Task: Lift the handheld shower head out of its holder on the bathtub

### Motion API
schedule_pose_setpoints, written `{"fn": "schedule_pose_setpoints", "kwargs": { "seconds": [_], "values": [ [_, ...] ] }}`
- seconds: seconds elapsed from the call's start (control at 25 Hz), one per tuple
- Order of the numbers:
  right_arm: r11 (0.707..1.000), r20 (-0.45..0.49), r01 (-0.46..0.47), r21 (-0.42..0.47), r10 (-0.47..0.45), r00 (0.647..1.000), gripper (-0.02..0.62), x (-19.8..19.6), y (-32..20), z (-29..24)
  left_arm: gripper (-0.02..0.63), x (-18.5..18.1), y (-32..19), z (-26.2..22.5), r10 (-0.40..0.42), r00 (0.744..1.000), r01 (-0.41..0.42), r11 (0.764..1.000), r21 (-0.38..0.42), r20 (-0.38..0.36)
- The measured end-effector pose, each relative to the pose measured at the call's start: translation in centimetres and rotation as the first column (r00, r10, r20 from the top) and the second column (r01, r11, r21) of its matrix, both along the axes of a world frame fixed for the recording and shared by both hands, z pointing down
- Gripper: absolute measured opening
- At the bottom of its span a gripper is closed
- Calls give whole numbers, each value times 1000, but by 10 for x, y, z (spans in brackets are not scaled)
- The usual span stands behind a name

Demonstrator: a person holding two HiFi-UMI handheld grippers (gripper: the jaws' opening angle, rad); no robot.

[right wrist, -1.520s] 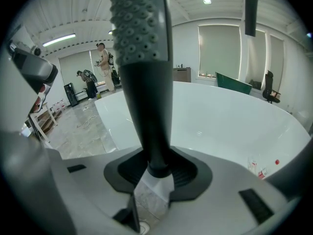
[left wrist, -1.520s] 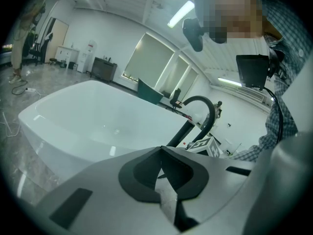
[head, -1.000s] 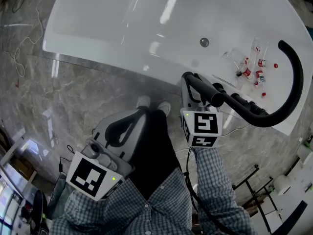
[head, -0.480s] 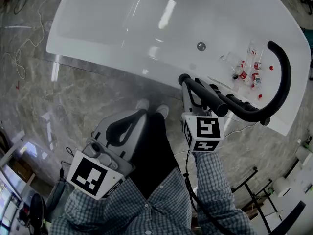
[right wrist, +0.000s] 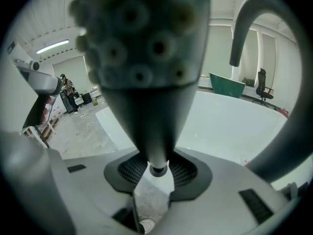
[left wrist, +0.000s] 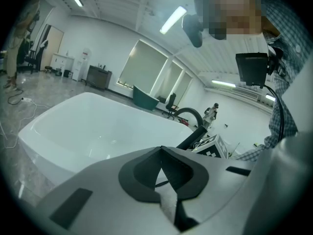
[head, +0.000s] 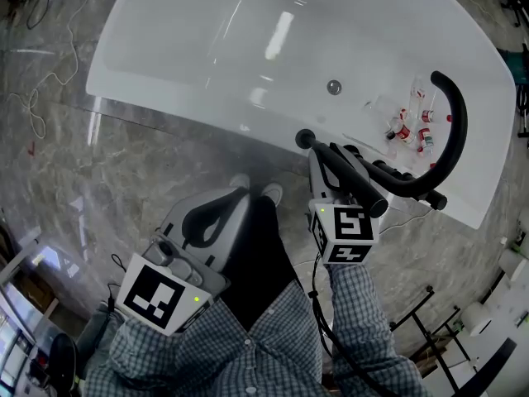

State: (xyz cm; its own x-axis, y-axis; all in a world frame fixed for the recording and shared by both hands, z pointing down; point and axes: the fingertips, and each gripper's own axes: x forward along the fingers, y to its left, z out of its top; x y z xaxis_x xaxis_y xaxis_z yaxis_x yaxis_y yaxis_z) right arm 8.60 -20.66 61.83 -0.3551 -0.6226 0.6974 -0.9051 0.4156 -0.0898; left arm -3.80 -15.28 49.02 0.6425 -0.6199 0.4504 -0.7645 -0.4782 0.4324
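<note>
My R gripper (right wrist: 156, 173) fingers clamp narrow end of shower head (right wrist: 146, 72), long axis along the fingers, nozzle end rearward, prob. clear of holder by spout (head: 459, 131) on bathtub (head: 207, 48) rim; L gripper (left wrist: 161, 150) fingers closed, empty, farther off.

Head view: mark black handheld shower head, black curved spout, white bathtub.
Black handheld shower head (head: 355, 185), head view, mid-handle.
Black curved spout (head: 456, 126), head view, arch.
White bathtub (head: 190, 48), head view, inner wall.
</note>
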Motion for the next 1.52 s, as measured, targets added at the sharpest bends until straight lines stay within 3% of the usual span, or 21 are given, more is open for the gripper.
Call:
{"fn": "schedule_pose_setpoints", "kwargs": {
  "seconds": [0.64,1.52],
  "values": [
    [999,-14,40,21,-40,999,135,9,13,-54,2,0,-4,-48,-1,1000,0,998,61,10],
    [999,-6,-3,37,3,1000,133,17,39,-129,2,5,16,-110,32,999,-31,994,102,-13]
  ]
}}
